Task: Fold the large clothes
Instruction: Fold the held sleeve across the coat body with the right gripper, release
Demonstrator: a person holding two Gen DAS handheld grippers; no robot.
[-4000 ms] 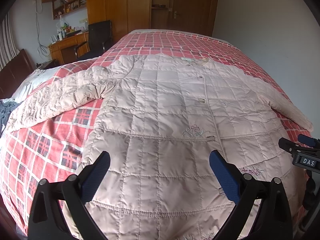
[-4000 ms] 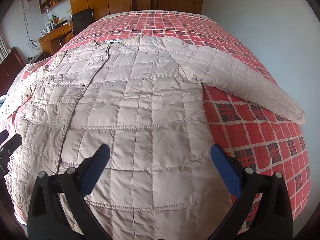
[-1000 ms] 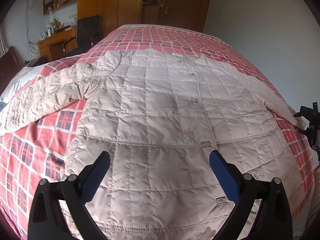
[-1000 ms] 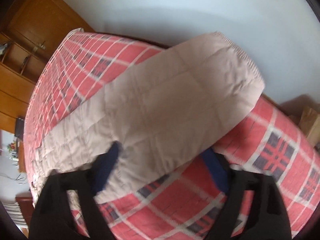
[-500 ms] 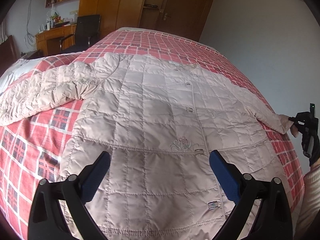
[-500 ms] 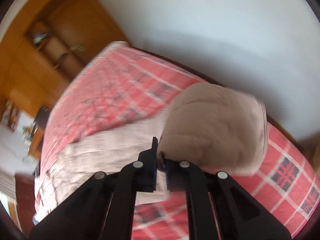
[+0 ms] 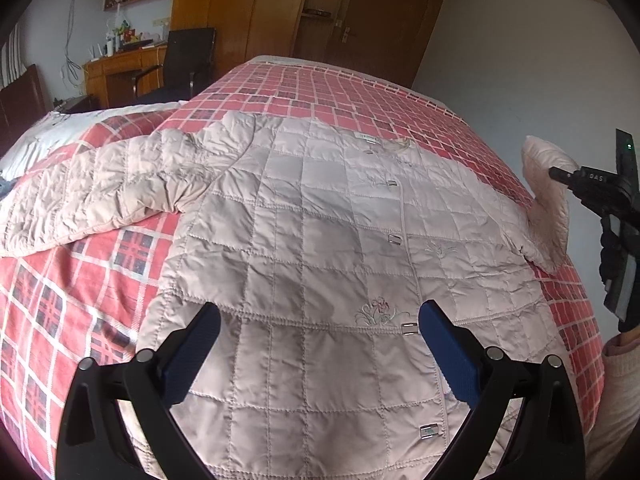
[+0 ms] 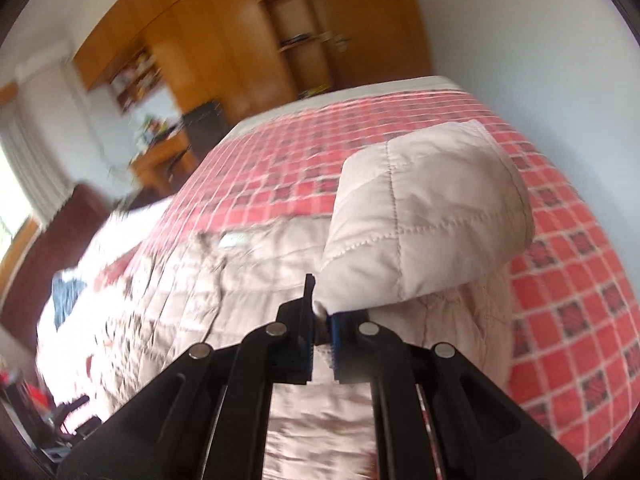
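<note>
One fold at most is under way, and by the look of it nothing has been completed: the quilted jacket (image 7: 320,248) lies front-up and spread nearly flat across the red plaid bed (image 7: 352,92), closed down its placket, hem toward the camera and collar toward the far wardrobe (image 7: 256,4). Relative to the jacket's body, the sleeve (image 7: 92,196) on the desk side lies stretched outward over the bedspread, untouched. On the opposite side, the other sleeve's cuff (image 8: 424,216) is raised above the jacket's shoulder edge, pinched in the right gripper (image 8: 322,328), whose jaws are drawn together on the fabric; the right wrist view is blurred, so how far over the body the cuff has travelled is hard to tell. The left gripper (image 7: 316,352) hovers above the jacket's lower front with its blue pads (image 7: 192,356) wide apart, holding nothing. Judging from this, the task is at its very start: the lifted sleeve must be laid across the chest, the outstretched sleeve brought in likewise, and then the body folded up from the hem.
</note>
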